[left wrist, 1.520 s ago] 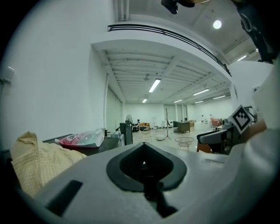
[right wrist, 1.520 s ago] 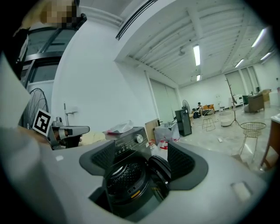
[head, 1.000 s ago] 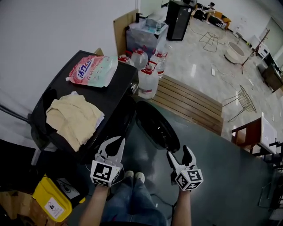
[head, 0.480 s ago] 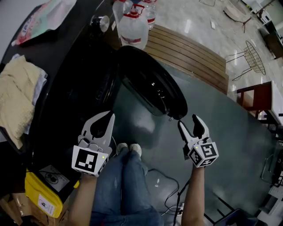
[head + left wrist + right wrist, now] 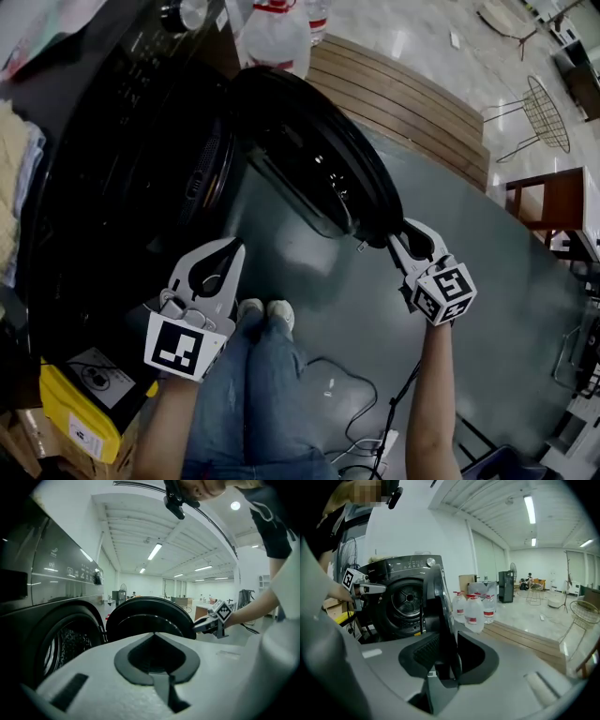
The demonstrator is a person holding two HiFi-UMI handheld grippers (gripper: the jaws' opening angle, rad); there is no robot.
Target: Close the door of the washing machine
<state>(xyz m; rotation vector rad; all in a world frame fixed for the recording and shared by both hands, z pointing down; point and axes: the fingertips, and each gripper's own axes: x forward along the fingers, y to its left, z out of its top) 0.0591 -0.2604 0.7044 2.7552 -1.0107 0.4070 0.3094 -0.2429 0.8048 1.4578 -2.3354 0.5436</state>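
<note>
Two tools, head view: both sit lower and closer to the washing machine [image 5: 122, 159] than a second ago. Our right tool [image 5: 408, 239] hung short of the door [image 5: 309, 150] with its jaws wide, and is now at the door's free edge. Our left tool [image 5: 232, 247] hovers in front of the machine.
Left tool view: its jaws are tip to tip with nothing in them. The drum mouth [image 5: 65, 644] lies to its left and the door stands ahead.
Right tool view: its jaws have just been closing and now appear clamped on the door's rim [image 5: 440, 602], which runs up between them.
Meaning for the task: we judge the grip made and the swing not yet begun.
Door's look: round, dark and glossy, with a bulging window. It is hinged at the machine's front and stands wide open, roughly square to that front.
</note>
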